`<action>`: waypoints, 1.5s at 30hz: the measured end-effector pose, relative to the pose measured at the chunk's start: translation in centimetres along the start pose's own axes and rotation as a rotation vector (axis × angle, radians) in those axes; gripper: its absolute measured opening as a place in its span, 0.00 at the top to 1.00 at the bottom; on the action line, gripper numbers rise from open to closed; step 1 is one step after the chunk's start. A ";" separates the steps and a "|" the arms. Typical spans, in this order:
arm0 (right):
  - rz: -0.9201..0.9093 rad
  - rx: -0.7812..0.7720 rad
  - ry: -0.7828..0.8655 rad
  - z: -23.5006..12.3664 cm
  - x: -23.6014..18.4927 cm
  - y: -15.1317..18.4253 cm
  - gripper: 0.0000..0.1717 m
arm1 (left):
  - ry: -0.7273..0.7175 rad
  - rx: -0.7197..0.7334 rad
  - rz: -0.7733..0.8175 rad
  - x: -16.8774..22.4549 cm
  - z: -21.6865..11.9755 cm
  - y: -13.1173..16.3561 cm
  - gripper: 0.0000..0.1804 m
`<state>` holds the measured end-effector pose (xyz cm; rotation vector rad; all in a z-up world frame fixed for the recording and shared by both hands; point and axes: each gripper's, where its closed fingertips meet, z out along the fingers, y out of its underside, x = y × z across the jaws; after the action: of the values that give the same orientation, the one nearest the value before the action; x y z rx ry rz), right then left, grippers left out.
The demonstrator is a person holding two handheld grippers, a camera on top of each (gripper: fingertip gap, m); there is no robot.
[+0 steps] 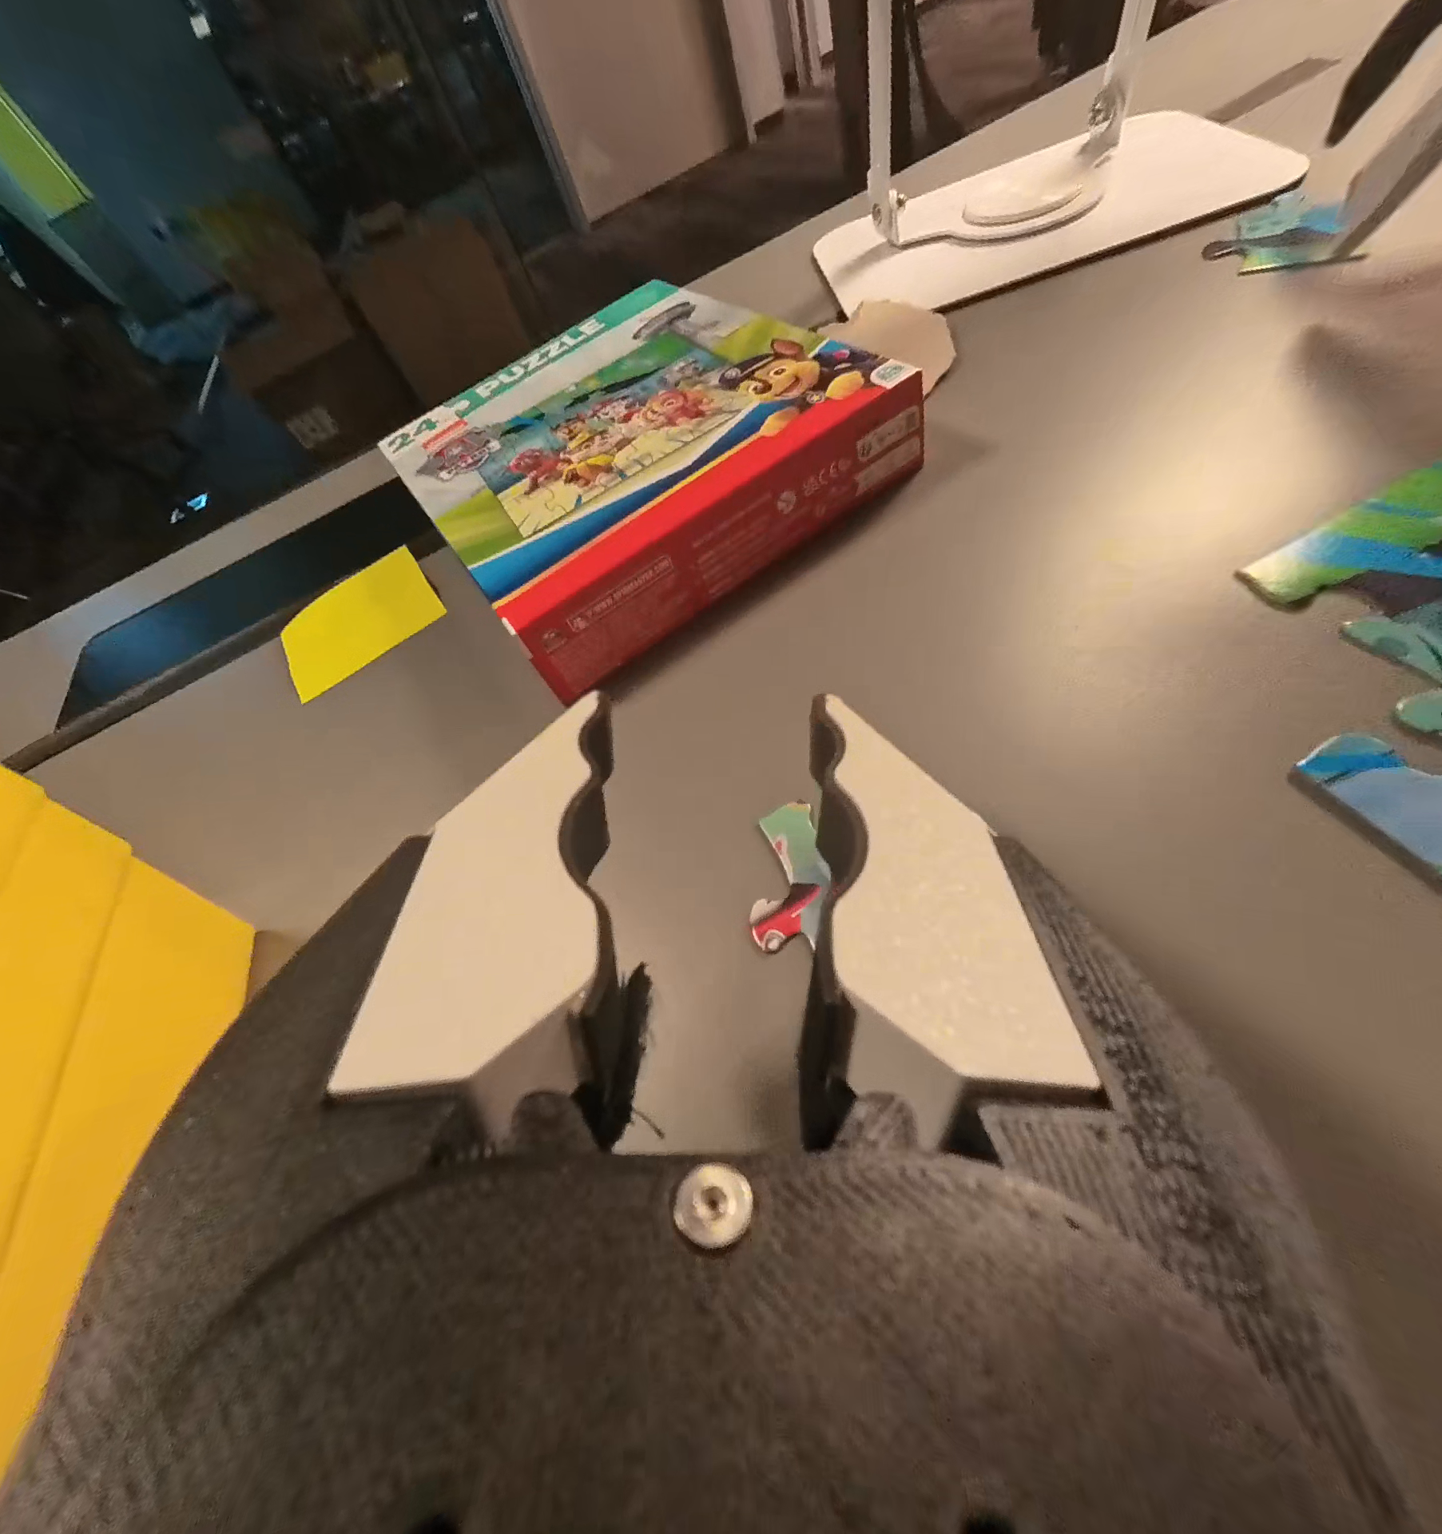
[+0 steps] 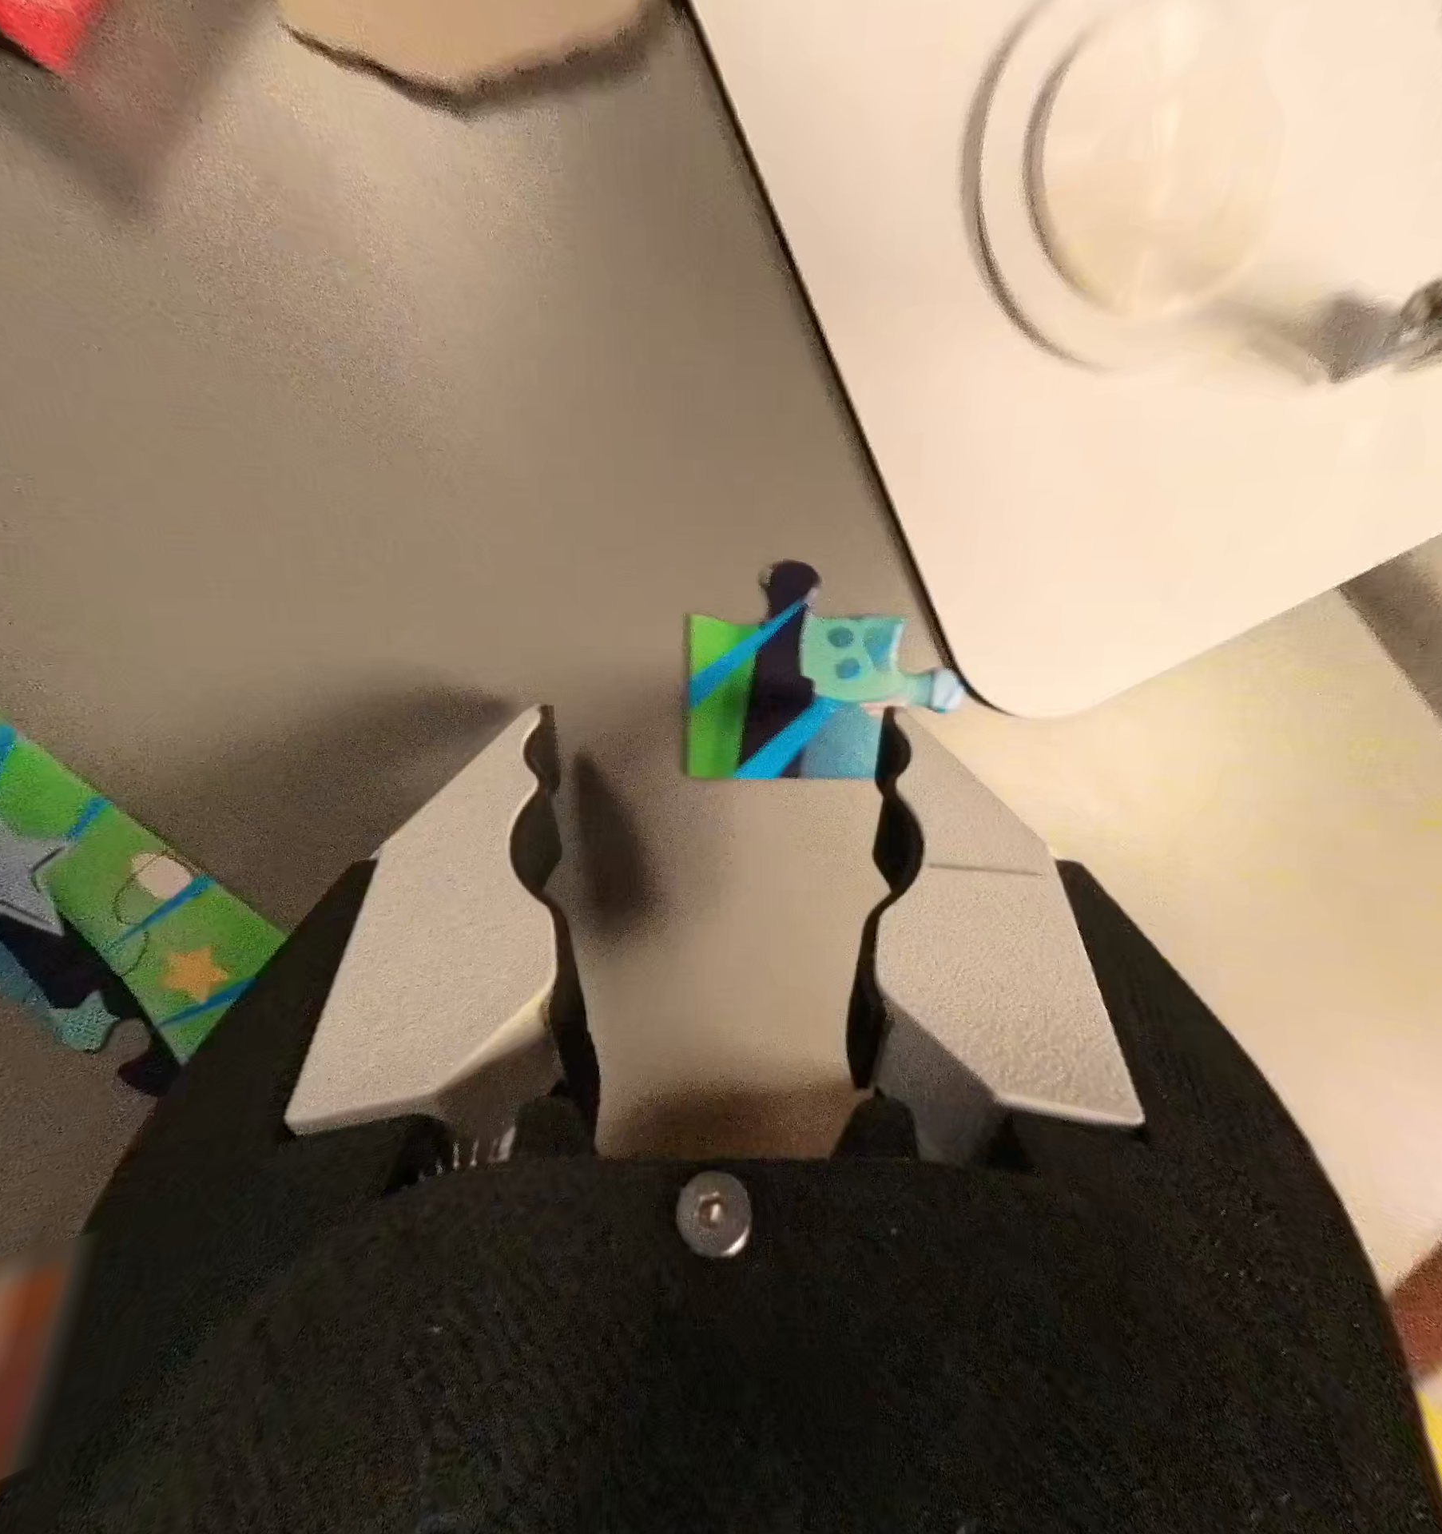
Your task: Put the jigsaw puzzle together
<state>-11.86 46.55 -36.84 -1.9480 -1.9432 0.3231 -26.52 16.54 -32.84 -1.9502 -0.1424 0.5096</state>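
Observation:
My left gripper (image 1: 711,705) is open just above the grey table (image 1: 1074,498). A small puzzle piece (image 1: 788,880) with red and pale green print lies by its right finger, partly hidden under it. The left pad is well clear of the piece. My right gripper (image 2: 719,715) is open wide over the table. A green, blue and dark puzzle piece (image 2: 792,697) lies flat just ahead of its fingertips. The right fingertip overlaps that piece's right edge and the left finger is apart from it. This piece also shows in the left wrist view (image 1: 1273,241).
A colourful puzzle box (image 1: 667,490) lies ahead of the left gripper, with a yellow note (image 1: 360,622) to its left. A white lamp base (image 2: 1157,373) is next to the right gripper's piece. Joined puzzle pieces (image 1: 1406,647) lie to the right. A yellow bin (image 1: 53,1038) is at the left. Measured from the fingertips, the small puzzle piece (image 1: 788,880) is 5 centimetres or so from the left gripper and 30 centimetres from the right.

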 end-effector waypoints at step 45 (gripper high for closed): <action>0.069 -0.149 -0.210 1.5 -4.5 -0.4 1.00 | 0.044 0.110 0.026 1.0 -1.3 -2.4 0.75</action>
<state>-12.94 42.18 -38.47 -2.1563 -2.0864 0.4287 -24.80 16.83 -30.55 -1.8566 -0.0598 0.4814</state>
